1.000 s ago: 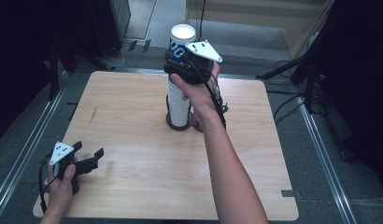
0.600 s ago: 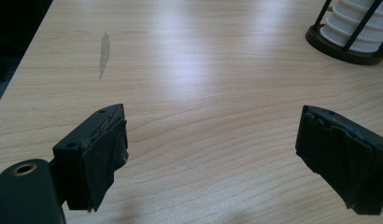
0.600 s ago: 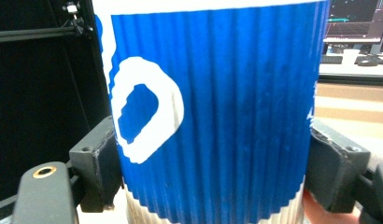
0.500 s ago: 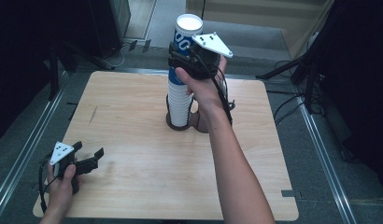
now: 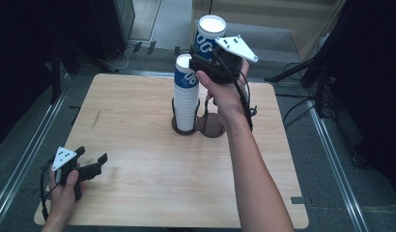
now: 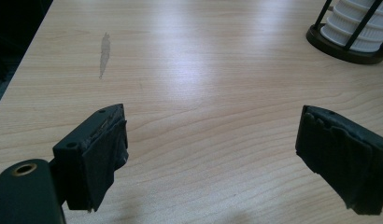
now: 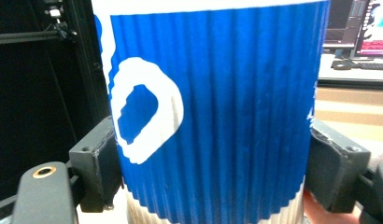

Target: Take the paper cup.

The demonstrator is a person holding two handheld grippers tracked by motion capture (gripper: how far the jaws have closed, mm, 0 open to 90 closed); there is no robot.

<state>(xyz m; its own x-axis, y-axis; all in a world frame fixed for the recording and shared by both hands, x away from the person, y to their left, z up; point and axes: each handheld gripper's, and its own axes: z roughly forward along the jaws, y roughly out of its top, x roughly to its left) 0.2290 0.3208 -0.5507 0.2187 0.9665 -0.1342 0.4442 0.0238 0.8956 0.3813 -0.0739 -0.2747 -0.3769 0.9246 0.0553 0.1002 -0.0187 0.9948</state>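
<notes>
one blue-and-white paper cup (image 5: 210,35) sits clamped between the jaws of the right tongs (image 5: 205,62), raised clear of the worktop (image 5: 138,125) and positioned just above and beside the top of the cup stack (image 5: 186,94). in the right gripper view the cup (image 7: 213,112) has its ribbed blue sleeve pressed by one black jaw on each side, and the cup stands upright. the cup stack stands in a dark wire holder (image 5: 198,123) near the far middle of the worktop, apart from the lifted cup. the right hand (image 5: 224,92) grips the tongs from below.

the left tongs (image 5: 92,166) rest low at the near left corner of the worktop, held by the left hand (image 5: 65,191), well apart from the stack. in the left gripper view their jaws stand wide apart with bare wood between them, gripping nothing; the holder base (image 6: 348,46) shows at the upper right.
</notes>
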